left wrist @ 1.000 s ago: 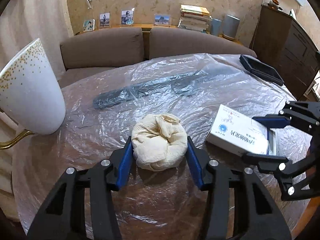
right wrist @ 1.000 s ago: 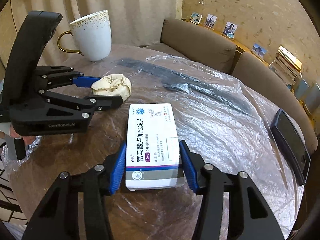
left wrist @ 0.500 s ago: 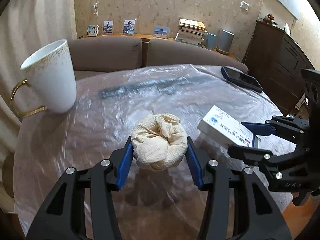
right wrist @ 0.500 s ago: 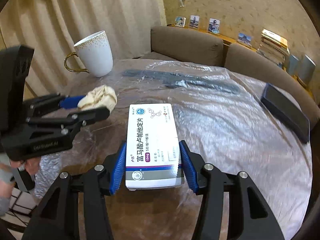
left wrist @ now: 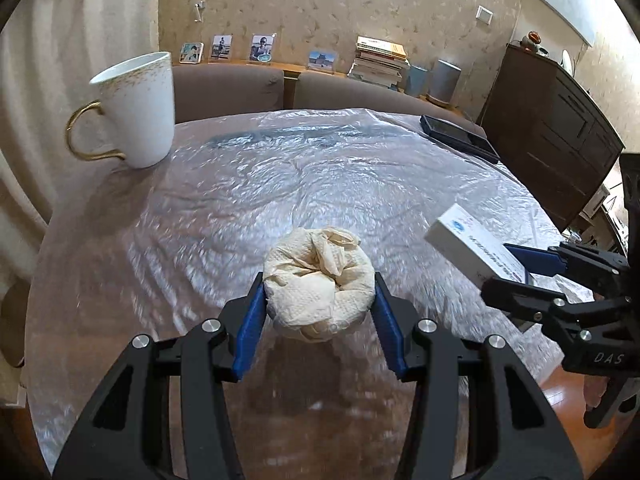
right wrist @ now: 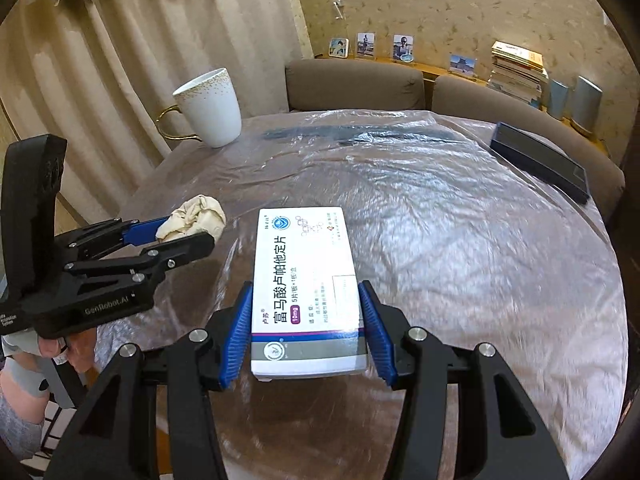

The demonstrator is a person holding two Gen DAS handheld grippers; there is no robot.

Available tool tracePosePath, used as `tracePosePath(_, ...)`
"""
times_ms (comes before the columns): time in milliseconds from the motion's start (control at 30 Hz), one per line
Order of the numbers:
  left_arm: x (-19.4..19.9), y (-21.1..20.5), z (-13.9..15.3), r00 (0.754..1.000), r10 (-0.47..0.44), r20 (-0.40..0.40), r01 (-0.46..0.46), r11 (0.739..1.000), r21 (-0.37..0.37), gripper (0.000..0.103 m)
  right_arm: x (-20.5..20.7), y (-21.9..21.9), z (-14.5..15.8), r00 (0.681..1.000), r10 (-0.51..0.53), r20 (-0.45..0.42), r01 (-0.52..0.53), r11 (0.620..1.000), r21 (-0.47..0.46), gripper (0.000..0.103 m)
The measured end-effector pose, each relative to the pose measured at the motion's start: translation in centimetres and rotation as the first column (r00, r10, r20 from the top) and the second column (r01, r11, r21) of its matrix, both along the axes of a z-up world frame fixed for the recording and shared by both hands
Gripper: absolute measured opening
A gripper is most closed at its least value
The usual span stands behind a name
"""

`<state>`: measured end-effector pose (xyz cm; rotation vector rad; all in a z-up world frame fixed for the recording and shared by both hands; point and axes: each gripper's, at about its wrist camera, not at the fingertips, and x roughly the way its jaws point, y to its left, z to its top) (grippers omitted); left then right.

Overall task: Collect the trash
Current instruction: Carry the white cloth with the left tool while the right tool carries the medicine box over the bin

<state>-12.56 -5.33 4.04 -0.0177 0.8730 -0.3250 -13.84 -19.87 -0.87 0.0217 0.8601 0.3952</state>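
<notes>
Left gripper: clamped on the crumpled tissue wad, cream, raised above the plastic-covered table.
Right gripper: clamped across the medicine box, white, its long axis running forward between the pads.
Relation: both loads side by side, near each other; no bin visible.
</notes>
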Motion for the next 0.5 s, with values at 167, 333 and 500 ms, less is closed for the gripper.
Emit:
tracePosePath(167, -2.6, 0.7, 0.7, 1.0, 0.019, 0.007, -0.019, 1.0, -0.02, 0.051, -2.7, -0.7, 0.4, 1.0, -0.006, 0.005, 0.006, 1.0, 0.022, 0.051)
tracePosePath(333, -5.8, 0.4, 1.3, 0.999, 0.032, 0.01, -0.032, 0.999, -0.027, 0.051, -5.7, -1.7, 0.7, 1.0, -0.003, 0.008, 0.003, 0.999, 0.052, 0.051)
tracePosePath(500, -9.0, -0.4, 1.6, 0.999, 0.043, 0.011, -0.042, 0.999, -0.027, 0.051, -8.9, -2.6, 0.5, 1.0, 0.018, -0.002, -0.018, 0.997, 0.072, 0.051)
